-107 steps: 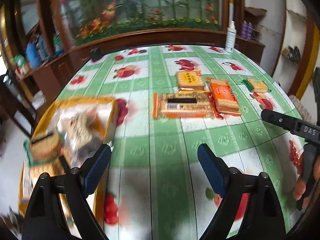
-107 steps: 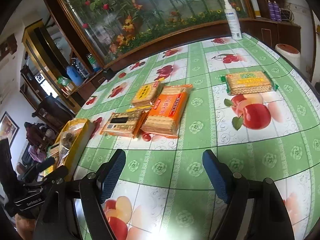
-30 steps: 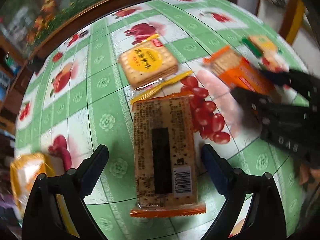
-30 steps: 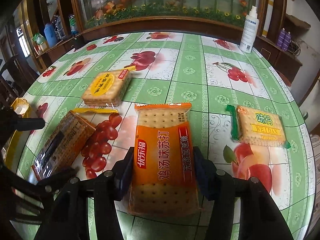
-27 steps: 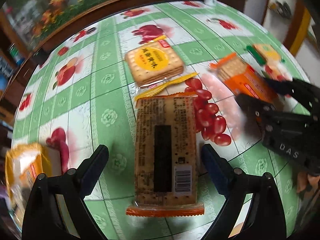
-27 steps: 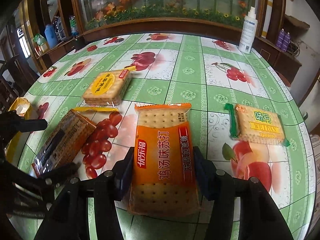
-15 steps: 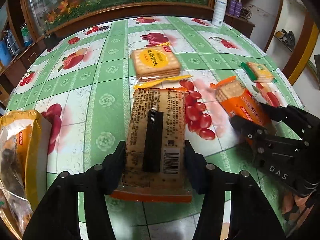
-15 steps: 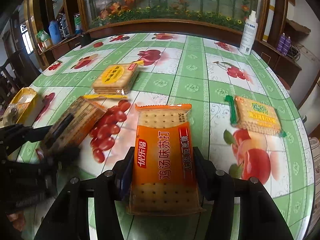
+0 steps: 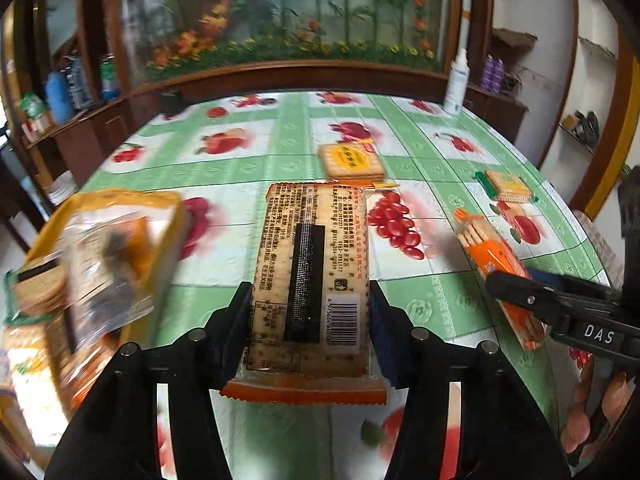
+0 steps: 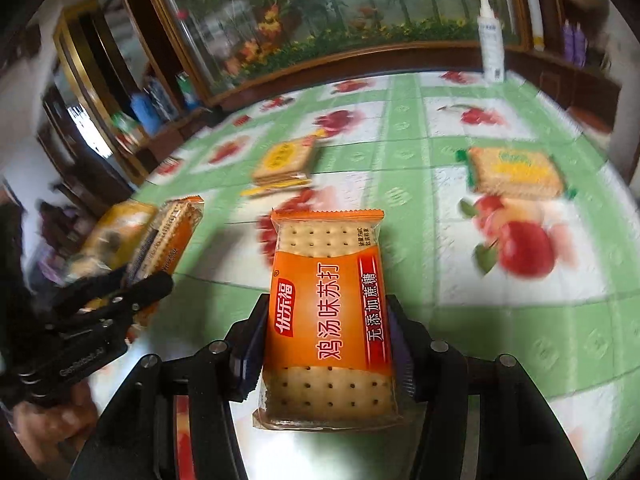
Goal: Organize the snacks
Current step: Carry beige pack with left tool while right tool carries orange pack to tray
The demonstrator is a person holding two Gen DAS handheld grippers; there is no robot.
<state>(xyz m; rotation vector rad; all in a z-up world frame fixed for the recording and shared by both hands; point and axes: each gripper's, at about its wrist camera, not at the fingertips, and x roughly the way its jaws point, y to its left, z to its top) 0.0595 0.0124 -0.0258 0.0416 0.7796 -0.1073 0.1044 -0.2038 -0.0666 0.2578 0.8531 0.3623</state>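
Note:
My left gripper (image 9: 310, 320) is shut on a long cracker pack with its printed back up (image 9: 312, 264), held above the table. My right gripper (image 10: 326, 348) is shut on an orange cracker pack (image 10: 328, 312), also lifted. Each gripper shows in the other view: the right one (image 9: 560, 308) with its orange pack (image 9: 500, 276), the left one (image 10: 108, 300) with its pack (image 10: 168, 240). A yellow basket (image 9: 132, 200) of snacks sits at the left. A yellow-label cracker pack (image 9: 352, 160) and a green-ended pack (image 9: 506, 186) lie on the table.
The round table has a green and white fruit-print cloth (image 9: 248, 168). A white spray bottle (image 9: 456, 80) stands at the far edge. A wooden cabinet with a flower panel (image 9: 280, 20) runs behind the table. Shelves with bottles (image 9: 60, 96) stand at the left.
Both grippers have lifted their cracker packs off the table and swung left, towards the yellow basket. The left gripper closed on its pack about half a second ago.

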